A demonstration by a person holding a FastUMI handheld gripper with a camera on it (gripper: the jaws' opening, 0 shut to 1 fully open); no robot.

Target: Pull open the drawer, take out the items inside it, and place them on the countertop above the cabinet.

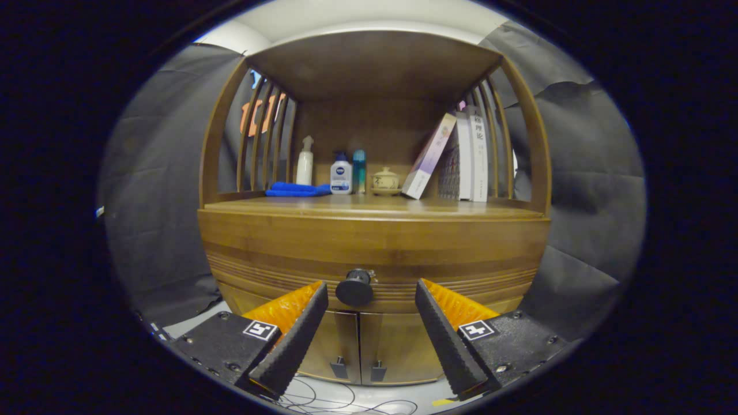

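1. Left of the knob (354,287), on the countertop (369,207), lie a blue cloth (297,189), a spray bottle (304,161), a white bottle (341,173) and a thin blue bottle (359,171). We judge that items set down carelessly there could topple these.
2. The knob sits at the middle of the drawer (372,245), which is still closed; whatever is inside is hidden from us.
3. Our gripper (372,294) is wide open and holds nothing. The knob lies between the fingers but nearer the left one, and we cannot tell how far ahead of the tips it stands.
4. From that offset, we think closing now might catch the knob off-centre or only brush it, so the grip could slip on the pull.
5. A crooked pull might jam the drawer or rock the cabinet (369,346).
6. Right of the knob, above it, a small pot (385,180) and leaning books (455,158) stand on the countertop; a jolt could tip the slanted book.
7. Below the knob, cables (340,400) trail on the floor and could snag us.
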